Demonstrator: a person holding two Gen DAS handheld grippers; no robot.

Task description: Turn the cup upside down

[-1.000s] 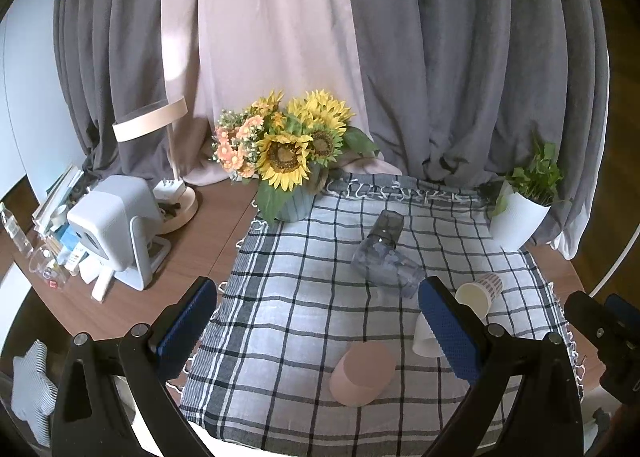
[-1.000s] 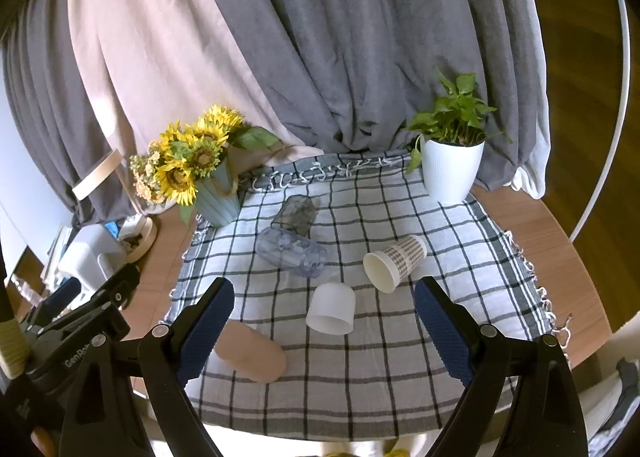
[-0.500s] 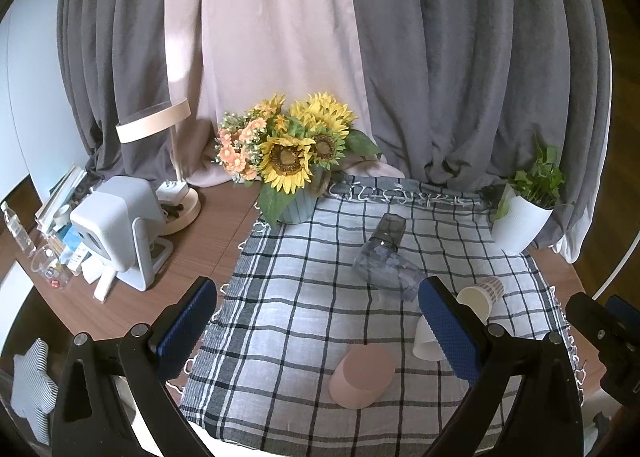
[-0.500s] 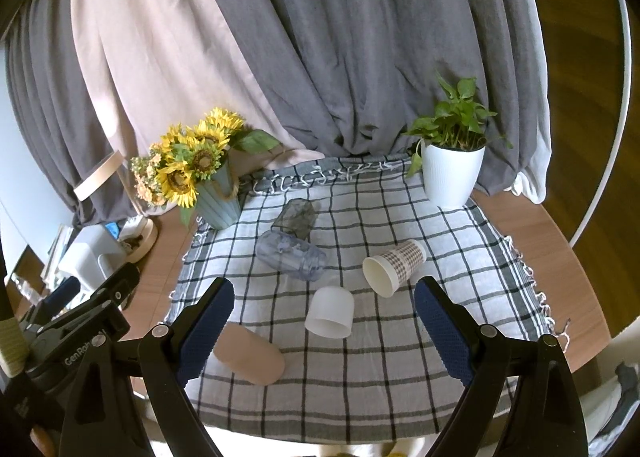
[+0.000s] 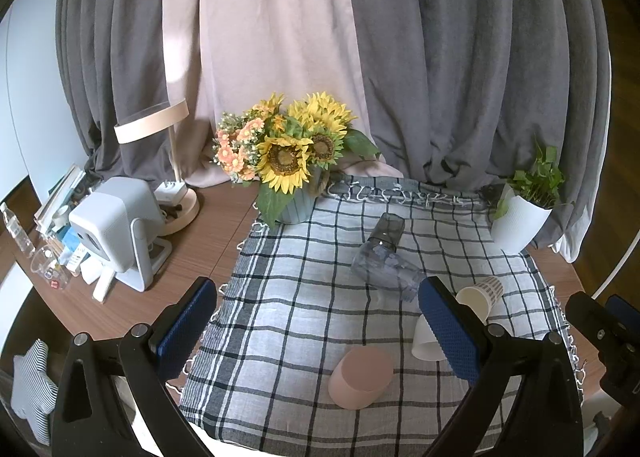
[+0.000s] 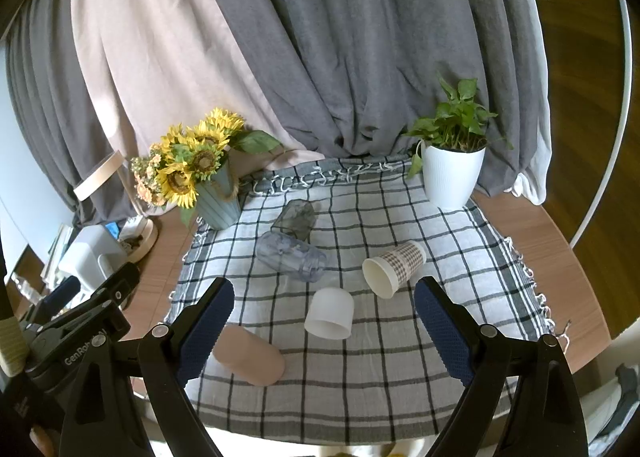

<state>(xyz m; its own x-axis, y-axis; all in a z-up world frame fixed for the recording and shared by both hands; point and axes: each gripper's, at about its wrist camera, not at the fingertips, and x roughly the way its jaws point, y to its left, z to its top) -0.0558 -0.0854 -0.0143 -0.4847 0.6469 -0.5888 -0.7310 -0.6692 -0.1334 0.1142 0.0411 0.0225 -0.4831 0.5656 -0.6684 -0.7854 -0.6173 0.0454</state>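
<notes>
Paper cup (image 6: 394,266) on its side, mouth facing the camera, axis diagonal, left tongs (image 5: 318,327) and right tongs (image 6: 324,331) spread wide, empty

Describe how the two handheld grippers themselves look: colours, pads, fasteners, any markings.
Both the left gripper and right gripper have matte black angular fingers with dimpled blue pads and silver screws. White lettering starting "GenRob" marks the left gripper's body, seen from the right wrist camera.

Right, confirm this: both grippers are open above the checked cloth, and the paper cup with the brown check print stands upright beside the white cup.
Not upright. In the right wrist view the paper cup lies on its side, mouth toward the camera, beside the white cup. Both grippers, left gripper and right gripper, are open above the checked cloth.
</notes>
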